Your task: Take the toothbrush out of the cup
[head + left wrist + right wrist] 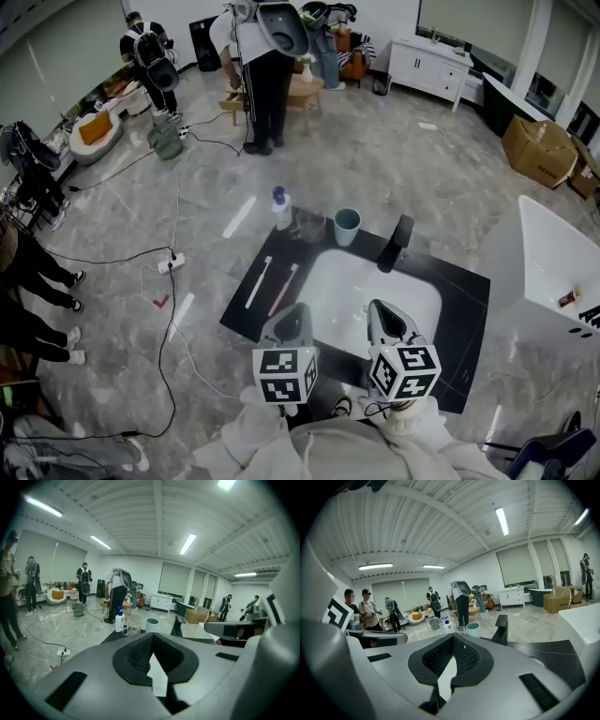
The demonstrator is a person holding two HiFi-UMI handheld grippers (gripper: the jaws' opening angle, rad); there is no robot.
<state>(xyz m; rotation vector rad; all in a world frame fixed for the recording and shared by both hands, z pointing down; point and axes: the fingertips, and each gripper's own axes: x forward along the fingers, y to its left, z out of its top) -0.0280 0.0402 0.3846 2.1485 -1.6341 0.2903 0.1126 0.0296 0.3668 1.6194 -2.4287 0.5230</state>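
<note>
A teal cup [347, 226] [151, 625] [473, 629] stands upright at the far edge of the black counter [459, 309]; no toothbrush shows in it. Two toothbrushes lie flat on the counter left of the white basin [375, 291]: a white one [258, 281] and a pinkish one [283, 289]. My left gripper [298, 311] [152, 635] hovers at the basin's near left, jaws shut with nothing in them. My right gripper [382, 309] [452, 637] hovers beside it over the near side of the basin, also shut and holding nothing. Both point toward the cup, well short of it.
A clear glass mug [309, 225] and a white pump bottle [281, 208] stand left of the cup. A black faucet [394, 244] rises at the basin's far right. A white tub [553, 272] is at right. People stand far off across the marble floor; cables trail at left.
</note>
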